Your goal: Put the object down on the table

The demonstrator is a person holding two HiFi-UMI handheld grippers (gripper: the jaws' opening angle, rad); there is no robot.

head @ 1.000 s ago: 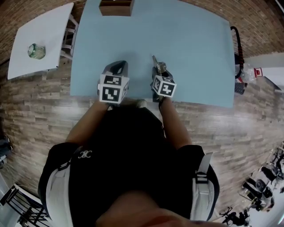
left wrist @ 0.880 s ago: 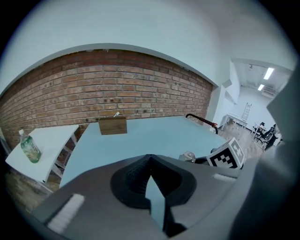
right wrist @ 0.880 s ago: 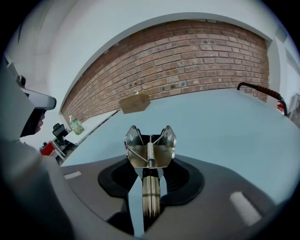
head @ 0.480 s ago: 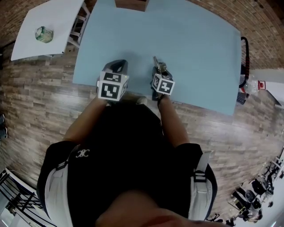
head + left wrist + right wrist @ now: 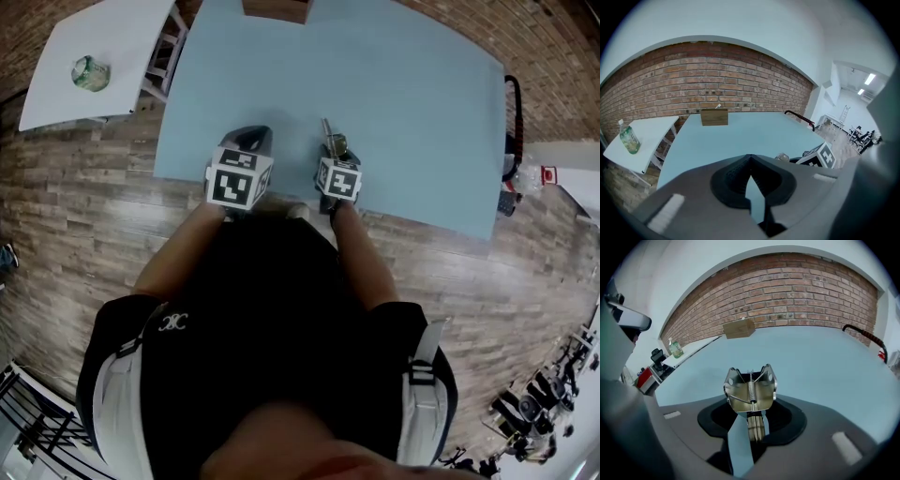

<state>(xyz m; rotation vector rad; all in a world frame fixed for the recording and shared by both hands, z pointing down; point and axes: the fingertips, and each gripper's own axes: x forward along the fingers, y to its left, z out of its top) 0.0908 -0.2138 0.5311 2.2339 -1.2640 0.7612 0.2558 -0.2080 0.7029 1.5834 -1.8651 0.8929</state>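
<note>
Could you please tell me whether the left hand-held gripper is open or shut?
Shut: in its own view, the left hand-held gripper has its jaw tips meeting, with nothing between them.

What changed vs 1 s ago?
The right gripper sank a little toward the table. Its jaws have just been opening slightly, but the clip is still held between them, off the table. The left gripper stays shut and empty, hardly moved.

Left tongs [image 5: 750, 158] closed and empty, right tongs [image 5: 752, 422] just easing apart, pads gripping a metal clip [image 5: 750, 392], both angled downward, side by side
</note>
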